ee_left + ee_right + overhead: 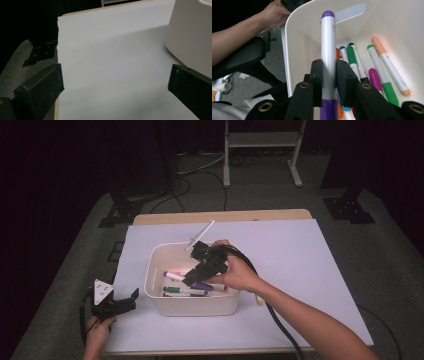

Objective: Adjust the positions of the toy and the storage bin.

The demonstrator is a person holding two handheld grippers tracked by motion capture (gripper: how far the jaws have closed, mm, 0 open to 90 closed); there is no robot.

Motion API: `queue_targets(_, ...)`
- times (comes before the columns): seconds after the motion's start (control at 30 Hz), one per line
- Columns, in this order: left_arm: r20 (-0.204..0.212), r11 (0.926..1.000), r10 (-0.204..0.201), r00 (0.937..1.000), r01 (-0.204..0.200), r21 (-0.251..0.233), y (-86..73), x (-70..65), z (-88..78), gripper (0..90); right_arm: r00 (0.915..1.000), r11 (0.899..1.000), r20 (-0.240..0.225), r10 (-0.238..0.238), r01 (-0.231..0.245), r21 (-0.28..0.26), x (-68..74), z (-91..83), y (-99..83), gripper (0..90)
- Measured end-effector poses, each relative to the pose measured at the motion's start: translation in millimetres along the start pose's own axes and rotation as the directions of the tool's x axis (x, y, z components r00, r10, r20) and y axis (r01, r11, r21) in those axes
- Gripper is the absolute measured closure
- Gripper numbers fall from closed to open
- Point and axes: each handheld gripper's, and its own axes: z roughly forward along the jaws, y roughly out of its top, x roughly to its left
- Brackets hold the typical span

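White paper [310, 270] covers the table; left gripper [116, 306] rests idle, jaws apart on nothing, while right gripper [329, 82] clamps the purple-capped marker [328, 50] above the cream bin [192, 307], several markers [384, 72] already inside, this one unreleased.

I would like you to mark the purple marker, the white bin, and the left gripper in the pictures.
purple marker [328, 50]: right gripper view, on its white barrel above the jaws.
white bin [192, 307]: high view, on its near outer wall.
left gripper [126, 302]: high view, midway between its fingertips.
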Motion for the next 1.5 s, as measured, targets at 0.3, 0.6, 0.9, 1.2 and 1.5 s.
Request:
queue_targets(0.3, 0.000, 1.0000, 0.000, 1.0000, 0.000, -0.003, -0.1, 0.0, -0.2, 0.0, 0.9996, 0.999, -0.027, -0.004, 0.005, 0.041, -7.3, 20.6, 1.5, 75.4)
queue_targets(0.6, 0.001, 1.0000, 0.000, 1.0000, 0.000, -0.004, -0.2, 0.4, -0.4, 0.0, 0.9991, 0.996, -0.040, -0.010, 0.014, 0.087, -8.7, 39.7, 3.4, 75.5)
queue_targets(0.9, 0.001, 1.0000, -0.002, 1.0000, 0.002, -0.006, -0.2, 0.8, -0.6, 0.0, 0.9991, 0.991, -0.040, -0.011, 0.016, 0.133, -9.9, 51.5, 3.9, 75.3)
queue_targets(1.2, 0.002, 1.0000, -0.003, 1.0000, 0.003, -0.006, -0.2, 0.8, -0.6, 0.0, 0.9994, 0.984, -0.026, -0.021, 0.026, 0.176, -11.4, 59.0, 2.4, 74.8)
queue_targets(1.5, 0.002, 1.0000, -0.002, 1.0000, 0.002, -0.005, -0.2, 0.8, -0.5, 0.0, 0.9997, 0.984, -0.011, -0.021, 0.023, 0.176, -10.3, 50.8, 1.6, 62.6)
